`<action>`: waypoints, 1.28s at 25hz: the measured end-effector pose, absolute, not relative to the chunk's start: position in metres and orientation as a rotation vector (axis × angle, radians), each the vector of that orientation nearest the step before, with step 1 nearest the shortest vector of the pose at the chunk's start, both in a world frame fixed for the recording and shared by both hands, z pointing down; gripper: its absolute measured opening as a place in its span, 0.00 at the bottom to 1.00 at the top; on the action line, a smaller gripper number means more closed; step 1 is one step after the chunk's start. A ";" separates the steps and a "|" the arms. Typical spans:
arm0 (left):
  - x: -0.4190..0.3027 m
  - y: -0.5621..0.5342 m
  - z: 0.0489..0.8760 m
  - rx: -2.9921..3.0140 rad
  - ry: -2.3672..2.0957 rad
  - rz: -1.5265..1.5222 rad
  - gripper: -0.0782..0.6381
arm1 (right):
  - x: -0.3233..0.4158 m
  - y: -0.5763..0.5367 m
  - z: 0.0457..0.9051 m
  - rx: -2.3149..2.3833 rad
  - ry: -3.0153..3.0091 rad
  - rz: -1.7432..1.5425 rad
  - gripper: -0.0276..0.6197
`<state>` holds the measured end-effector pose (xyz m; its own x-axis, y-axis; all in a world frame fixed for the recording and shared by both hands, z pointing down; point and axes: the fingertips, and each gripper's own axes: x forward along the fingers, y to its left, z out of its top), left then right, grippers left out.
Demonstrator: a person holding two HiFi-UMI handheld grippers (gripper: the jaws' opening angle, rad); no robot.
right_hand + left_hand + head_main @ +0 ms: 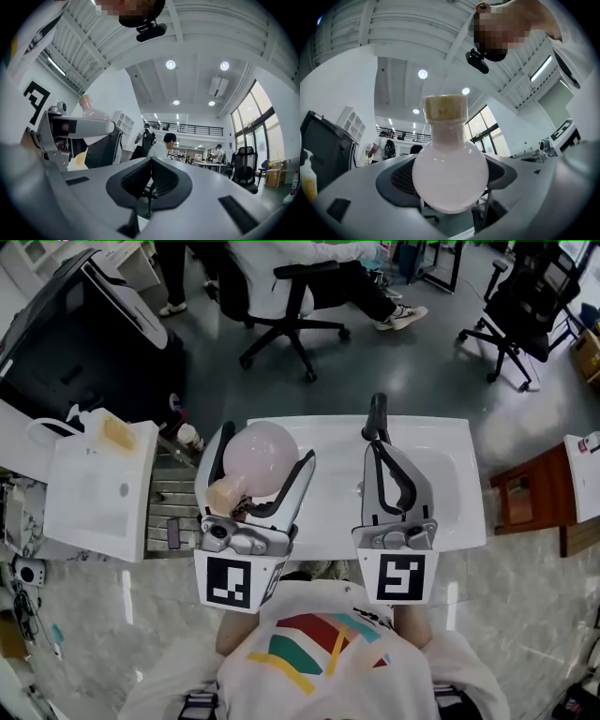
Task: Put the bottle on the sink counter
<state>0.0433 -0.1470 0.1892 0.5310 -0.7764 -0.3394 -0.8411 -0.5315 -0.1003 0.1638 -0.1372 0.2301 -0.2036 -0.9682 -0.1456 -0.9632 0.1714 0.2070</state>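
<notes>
A round pale-pink bottle point(262, 456) with a cork stopper point(225, 495) is clamped between the jaws of my left gripper point(267, 448), held above the left part of the white sink counter point(450, 451). In the left gripper view the bottle point(450, 173) fills the space between the jaws of the left gripper point(450, 190), with its cork point(445, 108) uppermost. My right gripper point(377, 423) hangs over the counter's middle, shut with nothing in it. In its own view the right gripper point(150, 180) has its black pads pressed together, and the left gripper point(75, 125) with the bottle point(90, 111) shows at the left.
A second white basin point(94, 488) with a soap bottle point(117, 434) stands at the left. A wooden stool point(530, 498) is at the right. Office chairs point(291, 310) and a seated person are beyond the counter. Both gripper views look up at the ceiling.
</notes>
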 end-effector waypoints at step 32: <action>-0.012 -0.182 0.226 -2.466 1.525 0.205 0.69 | 0.110 -0.168 0.248 1.832 -2.454 -0.367 0.06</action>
